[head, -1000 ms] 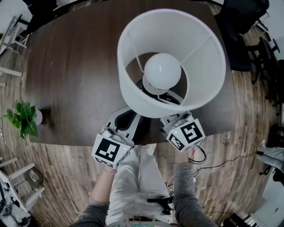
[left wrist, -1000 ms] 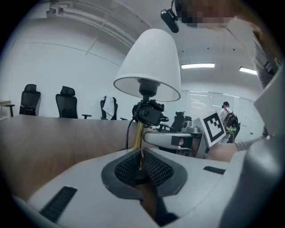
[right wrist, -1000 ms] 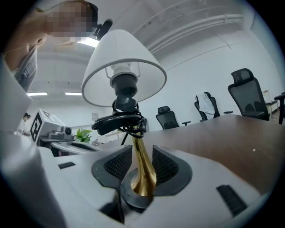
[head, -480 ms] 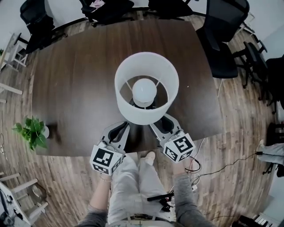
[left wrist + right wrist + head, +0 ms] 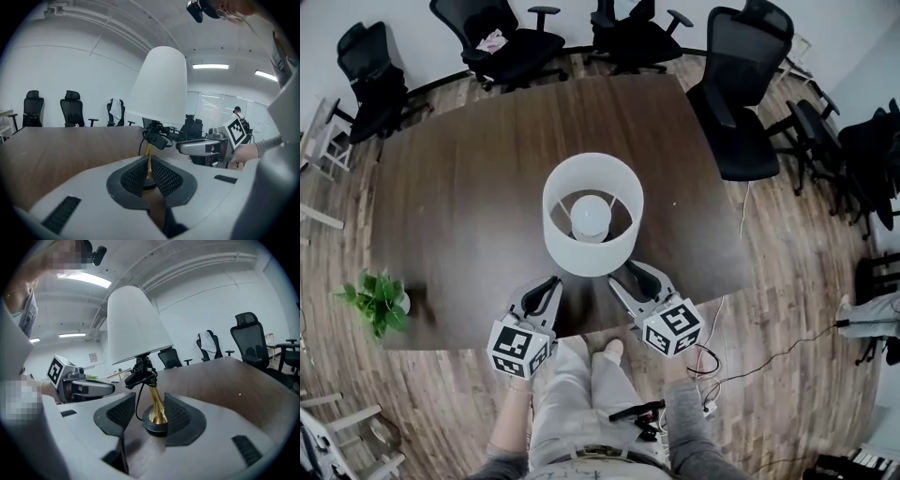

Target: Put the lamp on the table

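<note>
The table lamp (image 5: 592, 217) stands upright on the table (image 5: 450, 197), so the task looks done. Its base sits between the right gripper's (image 5: 147, 409) opening jaws, unclamped. The left gripper (image 5: 149, 169) is parted and empty, just short of the lamp.

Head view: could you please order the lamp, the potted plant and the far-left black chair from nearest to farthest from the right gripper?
From the right gripper, its jaws opening with the lamp between them:
1. The lamp, straight ahead on the table.
2. The potted plant, off the table's near-left corner.
3. The black chair, past the far-left corner.
</note>
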A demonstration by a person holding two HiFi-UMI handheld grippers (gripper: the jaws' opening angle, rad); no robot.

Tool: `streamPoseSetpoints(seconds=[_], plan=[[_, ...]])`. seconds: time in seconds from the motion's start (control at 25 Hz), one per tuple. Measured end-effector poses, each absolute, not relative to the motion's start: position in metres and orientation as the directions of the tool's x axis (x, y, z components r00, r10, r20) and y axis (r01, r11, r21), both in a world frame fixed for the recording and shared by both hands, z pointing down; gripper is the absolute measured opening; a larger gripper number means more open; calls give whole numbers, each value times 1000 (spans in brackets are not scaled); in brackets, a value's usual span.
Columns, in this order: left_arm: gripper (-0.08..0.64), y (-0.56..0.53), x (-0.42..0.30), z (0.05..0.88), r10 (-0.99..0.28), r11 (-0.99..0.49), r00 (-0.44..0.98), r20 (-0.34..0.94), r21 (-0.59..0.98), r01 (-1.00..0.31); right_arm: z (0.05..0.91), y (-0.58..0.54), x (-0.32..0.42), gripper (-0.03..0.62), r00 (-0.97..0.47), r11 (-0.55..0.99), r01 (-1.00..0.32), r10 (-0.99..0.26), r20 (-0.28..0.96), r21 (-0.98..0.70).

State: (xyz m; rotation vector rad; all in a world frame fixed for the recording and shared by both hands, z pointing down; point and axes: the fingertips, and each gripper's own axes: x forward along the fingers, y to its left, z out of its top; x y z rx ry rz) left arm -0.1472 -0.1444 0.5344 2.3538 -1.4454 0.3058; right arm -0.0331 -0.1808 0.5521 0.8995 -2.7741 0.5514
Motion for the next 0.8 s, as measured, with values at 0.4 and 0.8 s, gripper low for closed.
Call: streamPoseSetpoints(seconds=[0.4,0.8], plan=[[14,-141,-158,503,-827,-410,446,342,176,-895,519,-168,-13,195,-781,724,-624,-569,259,-294],[18,-141,-160,486,-801,-451,479,360,164,-877,494,-163,-12,195,-768,720,-640,-581,271,-268]])
